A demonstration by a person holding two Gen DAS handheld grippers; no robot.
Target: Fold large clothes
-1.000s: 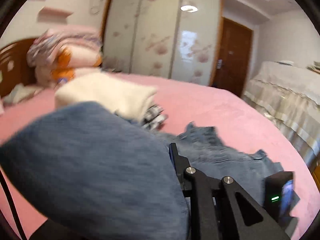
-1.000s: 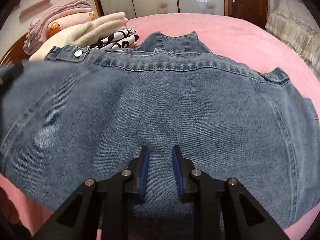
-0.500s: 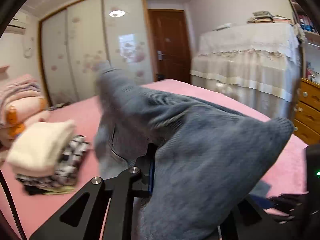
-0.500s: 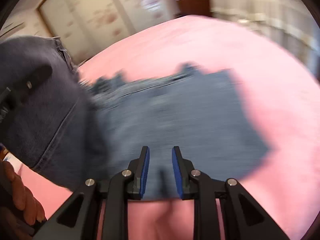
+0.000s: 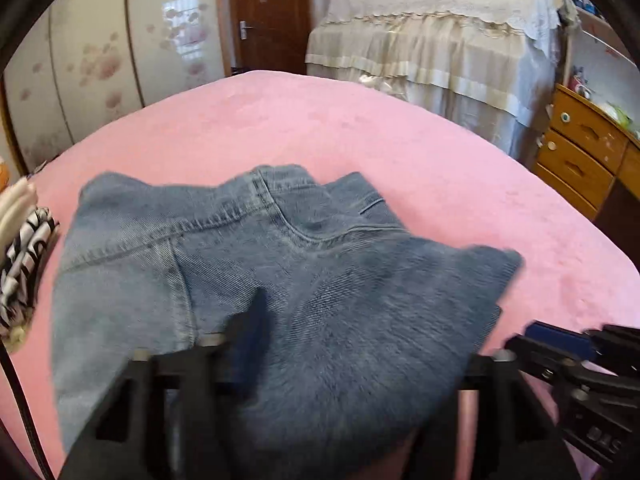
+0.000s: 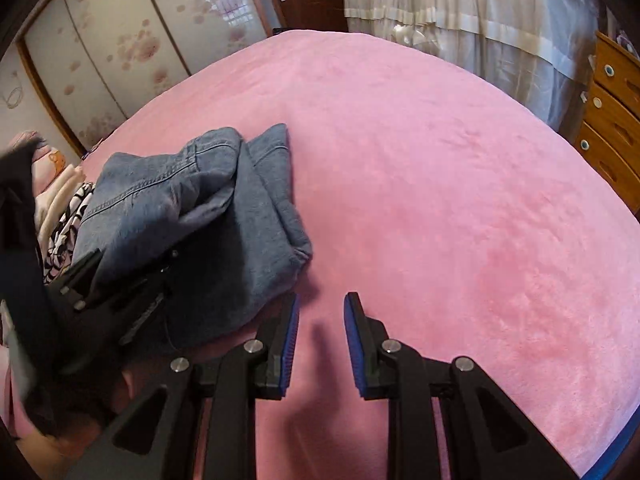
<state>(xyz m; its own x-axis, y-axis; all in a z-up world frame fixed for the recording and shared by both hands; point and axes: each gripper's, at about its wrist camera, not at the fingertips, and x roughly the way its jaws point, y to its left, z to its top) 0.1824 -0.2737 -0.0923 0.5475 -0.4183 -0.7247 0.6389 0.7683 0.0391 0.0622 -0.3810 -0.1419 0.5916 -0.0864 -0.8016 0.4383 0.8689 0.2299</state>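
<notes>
A blue denim garment (image 5: 248,280) lies bunched and folded over on the pink bed (image 5: 400,152). In the left wrist view it drapes over my left gripper (image 5: 352,344); one blue-padded finger (image 5: 252,328) shows blurred and the other is hidden under the cloth, so its state is unclear. In the right wrist view the garment (image 6: 208,216) lies to the left, with the left gripper's black frame (image 6: 104,292) against its near edge. My right gripper (image 6: 320,320) is open and empty over bare bed, just right of the garment's corner.
A stack of folded clothes, cream over black-and-white print (image 5: 20,256), sits left of the denim. A lace-draped piece of furniture (image 5: 440,32) and a wooden dresser (image 5: 580,152) stand beyond the bed's right edge. Wardrobe doors (image 5: 100,60) and a brown door (image 5: 268,16) are behind.
The denim was swung over and folded onto itself, now a compact pile. My right gripper has come off the cloth and to its right. The left gripper has dropped lower with cloth over it.
</notes>
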